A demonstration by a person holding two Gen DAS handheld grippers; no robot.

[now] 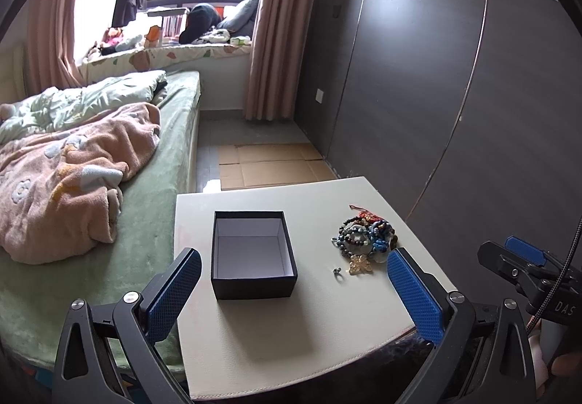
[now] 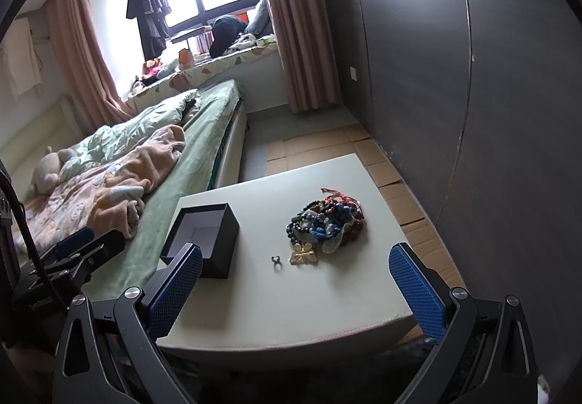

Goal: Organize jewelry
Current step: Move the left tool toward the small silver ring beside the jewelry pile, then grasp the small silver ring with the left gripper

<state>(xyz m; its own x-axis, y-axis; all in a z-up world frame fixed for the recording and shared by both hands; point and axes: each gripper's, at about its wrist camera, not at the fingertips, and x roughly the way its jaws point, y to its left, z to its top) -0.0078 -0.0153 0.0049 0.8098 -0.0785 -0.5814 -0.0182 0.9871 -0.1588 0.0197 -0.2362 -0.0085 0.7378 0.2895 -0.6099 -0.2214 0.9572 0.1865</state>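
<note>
Both tools are spread wide and hold nothing. Seen from its own wrist camera, the left tool (image 1: 294, 289) hangs above the near edge of the white tabletop (image 1: 363, 196), its blue pads framing an open, dark box (image 1: 252, 254) with a pale lining. That box sits left of centre on the tabletop, with nothing inside it. The right tool (image 2: 295, 289), likewise wide apart, hovers over the near edge of the tabletop (image 2: 276, 316) and shows in the left wrist view only as a black frame with a blue pad at the far right edge.

Right of the box, well apart from it, lies a heap of beaded bracelets (image 1: 365, 234) in blue, dark and brown beads, with a red cord (image 1: 360, 213) trailing from its far side. Touching the near edge of the heap is a gold butterfly ornament (image 1: 360, 265), and just left of that, apart from it, a small ring (image 1: 337, 271) lies by itself. In the right wrist view the same order holds: box (image 2: 203, 240), ring (image 2: 276, 259), butterfly ornament (image 2: 303, 253) and heap (image 2: 325, 222).

Left of the tabletop stands a bed (image 1: 160, 193) with a green cover and a pink blanket (image 1: 69, 171). Flattened cardboard (image 1: 269, 163) lies on the floor beyond, beside a dark wardrobe (image 1: 411, 87).
</note>
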